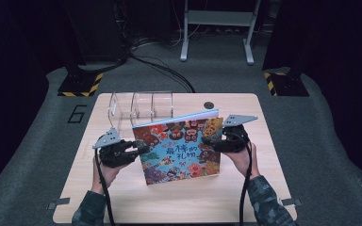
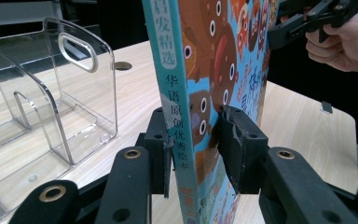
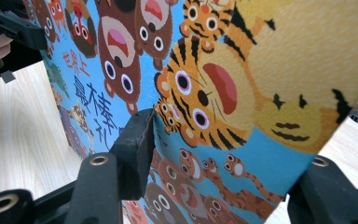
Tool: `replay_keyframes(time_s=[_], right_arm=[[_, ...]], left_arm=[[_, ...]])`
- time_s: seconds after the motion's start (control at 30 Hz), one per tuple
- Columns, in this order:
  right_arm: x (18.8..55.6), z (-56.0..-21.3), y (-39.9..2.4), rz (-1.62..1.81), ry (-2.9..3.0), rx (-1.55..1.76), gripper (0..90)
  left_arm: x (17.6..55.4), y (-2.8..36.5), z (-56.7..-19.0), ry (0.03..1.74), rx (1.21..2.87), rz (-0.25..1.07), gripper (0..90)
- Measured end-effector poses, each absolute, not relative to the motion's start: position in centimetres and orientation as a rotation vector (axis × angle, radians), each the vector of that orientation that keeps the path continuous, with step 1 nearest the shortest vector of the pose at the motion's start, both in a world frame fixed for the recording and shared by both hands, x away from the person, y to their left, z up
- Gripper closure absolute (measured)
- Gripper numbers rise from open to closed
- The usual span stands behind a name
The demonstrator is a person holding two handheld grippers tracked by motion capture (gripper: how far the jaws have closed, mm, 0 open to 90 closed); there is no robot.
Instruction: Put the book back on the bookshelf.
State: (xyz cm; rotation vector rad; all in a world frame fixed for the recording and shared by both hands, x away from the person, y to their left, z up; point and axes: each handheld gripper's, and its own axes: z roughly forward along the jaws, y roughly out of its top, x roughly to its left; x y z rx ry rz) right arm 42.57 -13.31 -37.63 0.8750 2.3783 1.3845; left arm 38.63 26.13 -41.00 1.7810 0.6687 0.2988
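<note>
Blue cartoon-animal picture book [image 1: 181, 147], tilted up between both grippers, spine toward left gripper [image 1: 133, 151] clamping it, right gripper [image 1: 210, 141] pinching opposite edge

Dark room – grey carpet floor [image 1: 37, 155], metal frame [image 1: 217, 28], light wood table [image 1: 169, 202].

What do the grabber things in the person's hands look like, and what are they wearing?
The left gripper and right gripper are black, each with two chunky jaws with brass-coloured rivets. Each carries a grey three-cornered plate with small holes on top, and a black cable trails back along each forearm. The person wears sleeves in a dark green camouflage pattern.
</note>
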Motion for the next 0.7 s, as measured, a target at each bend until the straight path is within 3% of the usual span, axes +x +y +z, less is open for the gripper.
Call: replay_keyframes(time_s=[0.3, 0.7], right_arm=[[43.9, -37.3, -12.5, 1.391, 2.404, 0.891, 42.3], [43.7, -37.3, -11.7, 1.38, 2.432, 0.814, 42.1]], left_arm=[[37.8, 26.4, -40.4, 0.649, 1.773, 0.405, 65.8], [37.1, 27.5, -41.1, 0.634, 1.75, 0.37, 68.4]])
